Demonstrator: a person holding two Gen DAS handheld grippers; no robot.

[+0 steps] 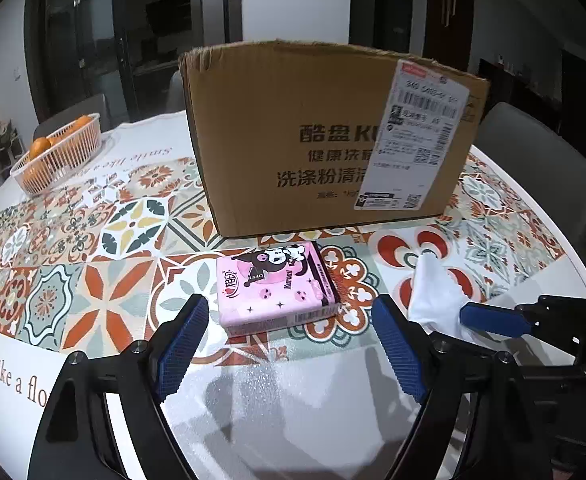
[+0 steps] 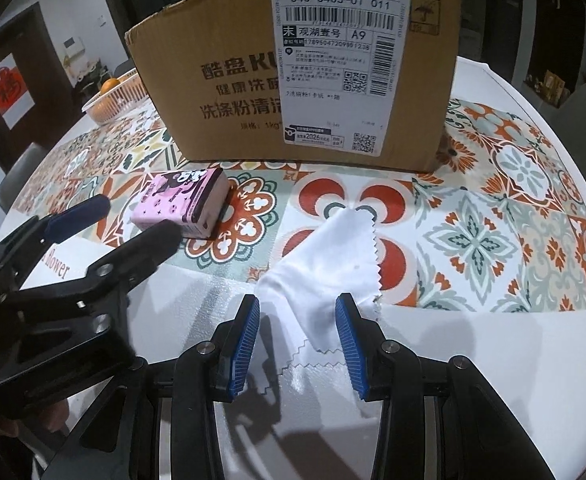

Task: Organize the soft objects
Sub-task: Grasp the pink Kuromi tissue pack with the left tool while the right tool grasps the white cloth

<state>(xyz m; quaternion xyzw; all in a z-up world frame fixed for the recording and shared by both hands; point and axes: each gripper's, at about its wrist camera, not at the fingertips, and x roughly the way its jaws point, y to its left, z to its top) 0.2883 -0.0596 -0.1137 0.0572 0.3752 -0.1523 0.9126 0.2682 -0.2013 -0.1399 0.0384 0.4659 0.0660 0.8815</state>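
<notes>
While left fingers point(image 1: 195, 320) gape wide, right fingers point(image 2: 347, 320) straddle white cloth point(image 2: 325, 256).

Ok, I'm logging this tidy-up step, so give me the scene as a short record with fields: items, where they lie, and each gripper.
surface: round table with patterned tile cloth
container: brown cardboard box with shipping label, upright
item 1: pink cartoon-print tissue pack, flat in front of the box
item 2: white zigzag-edged cloth, flat on the table
left gripper: open, straddling the pack's near end
right gripper: open, over the cloth's near corner
background: white basket of oranges
</notes>
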